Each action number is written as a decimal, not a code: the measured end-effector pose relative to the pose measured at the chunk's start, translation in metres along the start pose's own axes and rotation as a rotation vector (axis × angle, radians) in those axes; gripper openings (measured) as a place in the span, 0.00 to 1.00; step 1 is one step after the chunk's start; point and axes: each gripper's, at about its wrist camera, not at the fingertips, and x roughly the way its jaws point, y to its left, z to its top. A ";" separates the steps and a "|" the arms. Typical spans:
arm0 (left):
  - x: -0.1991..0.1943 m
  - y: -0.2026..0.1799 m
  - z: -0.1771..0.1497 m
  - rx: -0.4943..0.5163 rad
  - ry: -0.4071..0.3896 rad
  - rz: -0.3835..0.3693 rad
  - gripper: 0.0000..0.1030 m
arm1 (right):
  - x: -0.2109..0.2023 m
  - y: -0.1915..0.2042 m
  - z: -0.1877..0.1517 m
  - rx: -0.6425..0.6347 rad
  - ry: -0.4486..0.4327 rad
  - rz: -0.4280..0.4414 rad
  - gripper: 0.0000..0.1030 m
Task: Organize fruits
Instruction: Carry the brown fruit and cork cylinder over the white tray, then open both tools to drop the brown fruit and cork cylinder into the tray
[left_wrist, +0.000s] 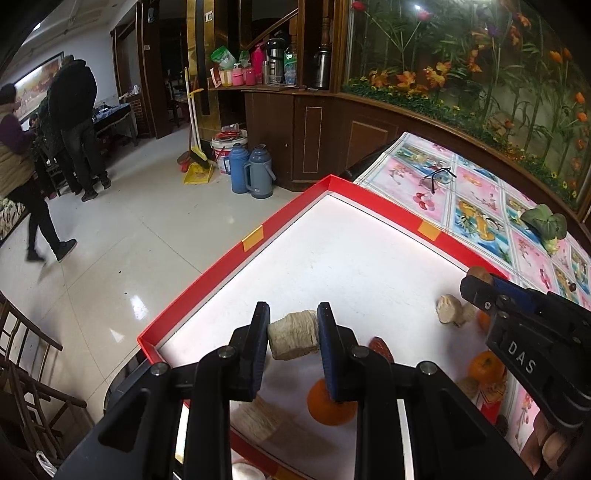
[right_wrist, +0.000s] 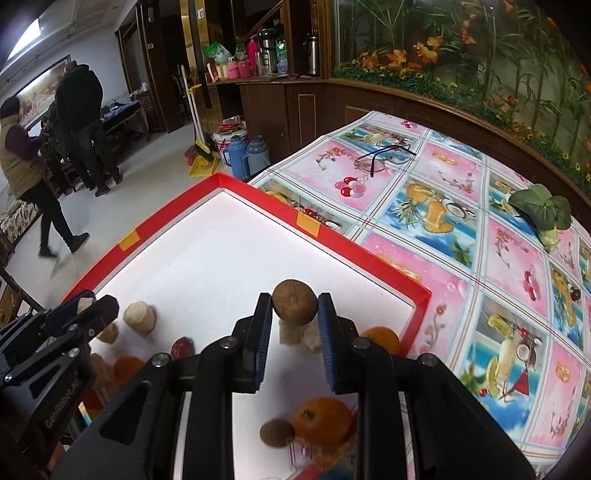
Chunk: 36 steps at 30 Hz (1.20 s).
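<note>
A: Left gripper (left_wrist: 293, 334): jaws clamped on a beige, fibrous, cylindrical chunk (left_wrist: 293, 335), held above the red-walled tray (left_wrist: 236, 254).

B: Right gripper (right_wrist: 294, 309): jaws clamped on a round, brown, matte fruit (right_wrist: 294, 307), above the tray's white floor.

A: Only the right wrist view shows a glossy orange (right_wrist: 322, 420) at 6 o'clock, touching a smaller brown fruit (right_wrist: 276, 433).

B: Only the left wrist view shows a second fibrous chunk (left_wrist: 255, 417) at 7 o'clock.
</note>
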 end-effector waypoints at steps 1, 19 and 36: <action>0.002 0.000 0.000 -0.004 0.003 0.003 0.24 | 0.003 0.000 0.001 0.000 0.004 0.000 0.26; 0.008 0.002 0.002 -0.027 0.032 0.041 0.64 | 0.021 0.000 0.003 -0.010 0.045 0.014 0.66; -0.044 -0.012 -0.020 -0.011 -0.010 0.049 0.82 | -0.092 -0.020 -0.055 -0.109 -0.088 0.054 1.00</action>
